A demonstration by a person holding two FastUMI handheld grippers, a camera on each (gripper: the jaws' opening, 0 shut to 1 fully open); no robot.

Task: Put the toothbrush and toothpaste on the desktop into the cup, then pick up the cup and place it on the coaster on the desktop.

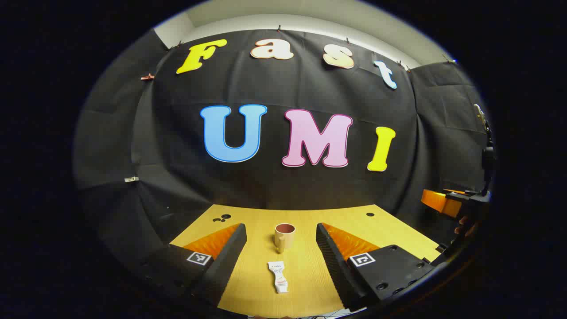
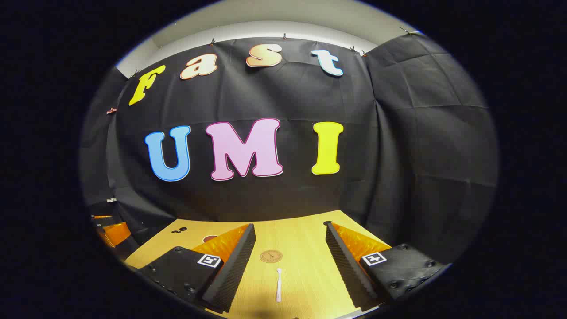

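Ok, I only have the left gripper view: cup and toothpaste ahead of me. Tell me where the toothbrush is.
Observer: The toothbrush lies flat on the desktop between the right gripper's open fingers.
Operator: Give me the coaster too.
Observer: The coaster sits just beyond the toothbrush, apart from it.
Operator: Say whether anything is on it.
Observer: Nothing; the coaster is bare.

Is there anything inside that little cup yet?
The cup stands upright on the desktop. Only its upper inner wall shows, and nothing sticks out. Its bottom is hidden. The toothpaste lies outside it.
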